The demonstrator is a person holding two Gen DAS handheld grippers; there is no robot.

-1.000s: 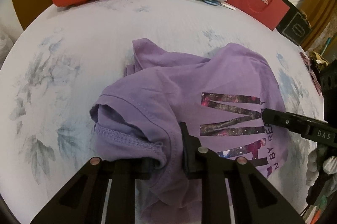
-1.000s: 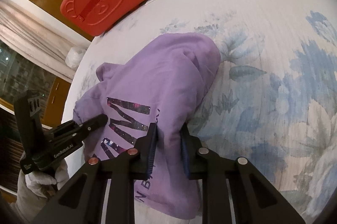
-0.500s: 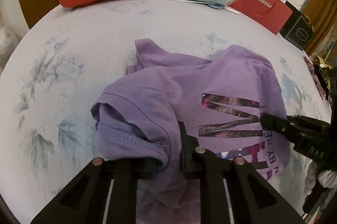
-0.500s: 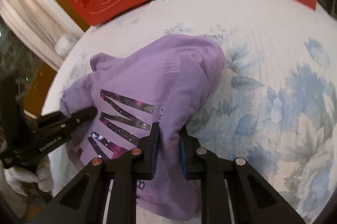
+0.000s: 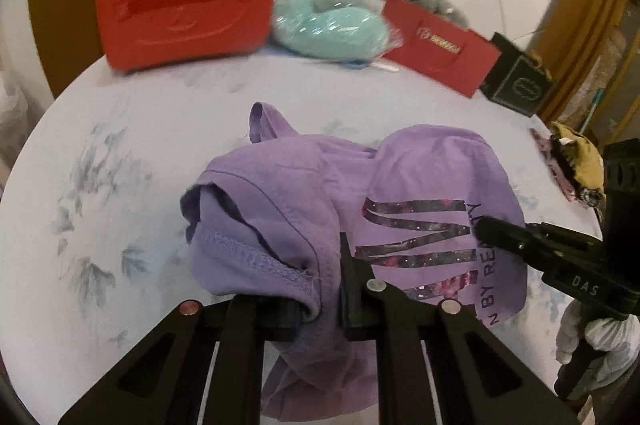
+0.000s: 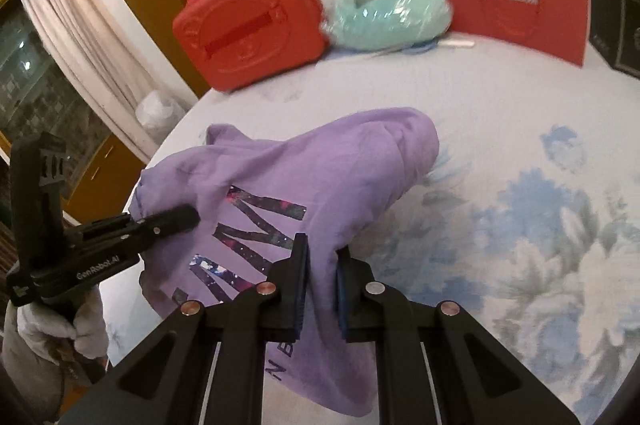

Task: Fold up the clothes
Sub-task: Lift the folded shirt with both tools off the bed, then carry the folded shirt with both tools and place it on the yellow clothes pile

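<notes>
A purple T-shirt [image 5: 420, 181] with dark sparkly lettering lies bunched on the floral bed sheet [image 5: 120, 153]. My left gripper [image 5: 322, 289] is shut on a hemmed edge of the shirt and lifts it a little. My right gripper [image 6: 322, 265] is shut on a fold of the same shirt [image 6: 320, 161] near the lettering. Each gripper shows in the other's view, the right one [image 5: 504, 235] at the shirt's right side, the left one [image 6: 176, 219] at its left side. The shirt's lower part hangs under the fingers, partly hidden.
A red bear-faced case [image 5: 188, 5], a teal bundle in plastic [image 5: 332, 29], a red paper bag [image 5: 440, 45] and a dark box [image 5: 516, 81] stand along the far edge. A yellow and purple cloth [image 5: 576, 165] lies at the right. A curtain and window [image 6: 60, 25] are at the left.
Both grippers have risen and tilted up with the shirt held; the far objects now sit lower in both views. The shirt has bunched closer together.
</notes>
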